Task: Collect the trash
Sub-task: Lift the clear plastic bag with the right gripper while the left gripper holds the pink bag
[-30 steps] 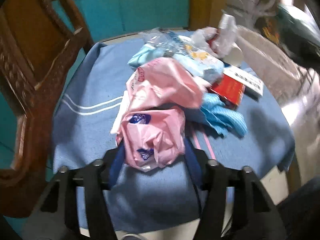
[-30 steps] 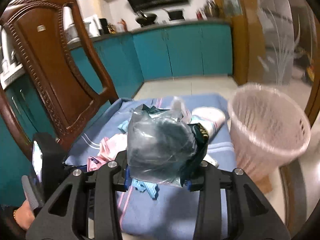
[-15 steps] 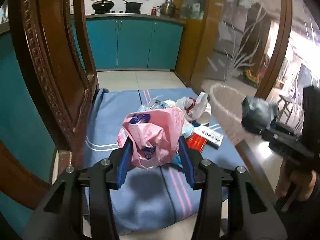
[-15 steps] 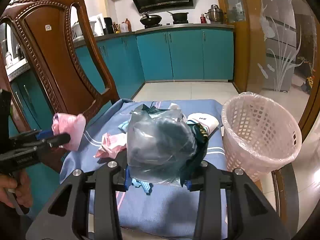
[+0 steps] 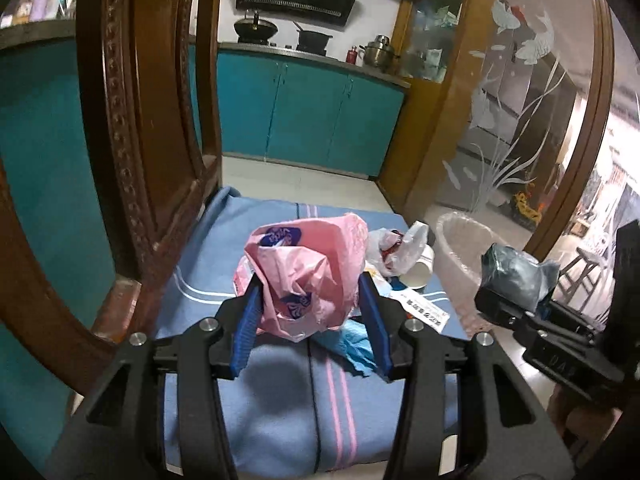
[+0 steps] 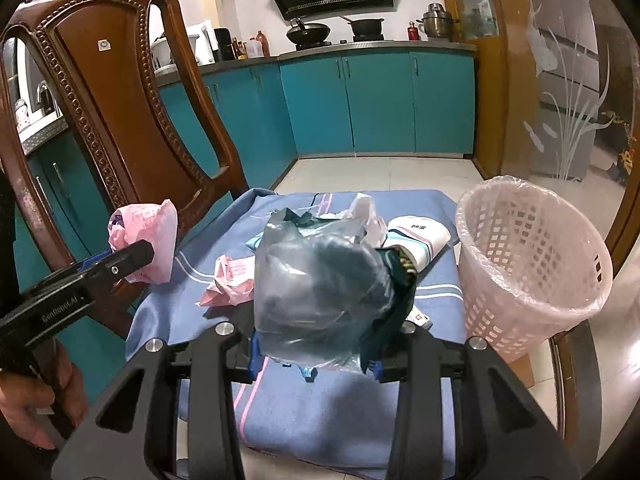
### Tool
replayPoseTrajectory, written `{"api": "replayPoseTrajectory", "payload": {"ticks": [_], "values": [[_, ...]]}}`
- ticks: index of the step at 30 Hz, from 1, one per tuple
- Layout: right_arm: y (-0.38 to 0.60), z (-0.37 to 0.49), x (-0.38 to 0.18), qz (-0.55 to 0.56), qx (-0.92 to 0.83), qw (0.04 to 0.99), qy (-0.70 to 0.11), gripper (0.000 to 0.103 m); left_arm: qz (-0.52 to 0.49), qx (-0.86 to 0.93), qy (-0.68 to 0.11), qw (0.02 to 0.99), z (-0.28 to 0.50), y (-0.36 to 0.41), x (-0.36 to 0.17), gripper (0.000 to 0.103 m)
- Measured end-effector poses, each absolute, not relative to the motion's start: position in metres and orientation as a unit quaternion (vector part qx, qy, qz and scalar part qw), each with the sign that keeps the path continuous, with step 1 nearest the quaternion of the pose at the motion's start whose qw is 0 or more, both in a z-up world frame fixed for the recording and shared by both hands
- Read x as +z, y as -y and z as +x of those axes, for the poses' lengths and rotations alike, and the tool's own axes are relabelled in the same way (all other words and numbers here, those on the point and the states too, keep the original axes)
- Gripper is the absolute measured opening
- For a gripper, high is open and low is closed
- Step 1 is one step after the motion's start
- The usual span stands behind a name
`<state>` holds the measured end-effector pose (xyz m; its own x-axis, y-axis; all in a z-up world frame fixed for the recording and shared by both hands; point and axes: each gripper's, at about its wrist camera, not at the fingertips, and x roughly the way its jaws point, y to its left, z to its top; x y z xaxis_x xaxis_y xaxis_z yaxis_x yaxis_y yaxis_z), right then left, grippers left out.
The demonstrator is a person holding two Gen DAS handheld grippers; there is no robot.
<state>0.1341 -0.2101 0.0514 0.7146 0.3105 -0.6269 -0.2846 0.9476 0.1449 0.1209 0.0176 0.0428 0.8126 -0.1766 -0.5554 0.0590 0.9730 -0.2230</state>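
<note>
The left gripper (image 5: 308, 312) pinches a crumpled pink bag (image 5: 308, 272) above the blue cloth (image 5: 276, 412), left of the basket (image 6: 532, 260); light, soft and slippery, it is best held at its bunched middle.

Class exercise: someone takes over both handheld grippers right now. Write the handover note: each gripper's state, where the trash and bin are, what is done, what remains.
Left gripper: shut on pink bag, lifted off the blue cloth.
Right gripper: shut on grey bag, held above the cloth.
Bin: lined, at the cloth's right edge, nothing visible inside.
Done: two bags picked up.
Left: drop both in; collect pink wrapper, paper cup, white bag, other scraps.
</note>
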Motion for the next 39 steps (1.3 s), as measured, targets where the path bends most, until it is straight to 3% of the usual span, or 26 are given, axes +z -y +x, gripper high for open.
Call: {"api": "replayPoseTrajectory", "payload": {"ticks": [15, 39], "values": [[0.209, 0.134, 0.047, 0.017, 0.155, 0.925, -0.347, 0.039, -0.049, -0.055, -0.314, 0.947, 0.126, 0.005, 0.042, 0.049], [0.206, 0.134, 0.045, 0.019, 0.140, 0.929, -0.342, 0.039, -0.060, -0.054, -0.334, 0.939, 0.134, 0.001, 0.034, 0.050]]}}
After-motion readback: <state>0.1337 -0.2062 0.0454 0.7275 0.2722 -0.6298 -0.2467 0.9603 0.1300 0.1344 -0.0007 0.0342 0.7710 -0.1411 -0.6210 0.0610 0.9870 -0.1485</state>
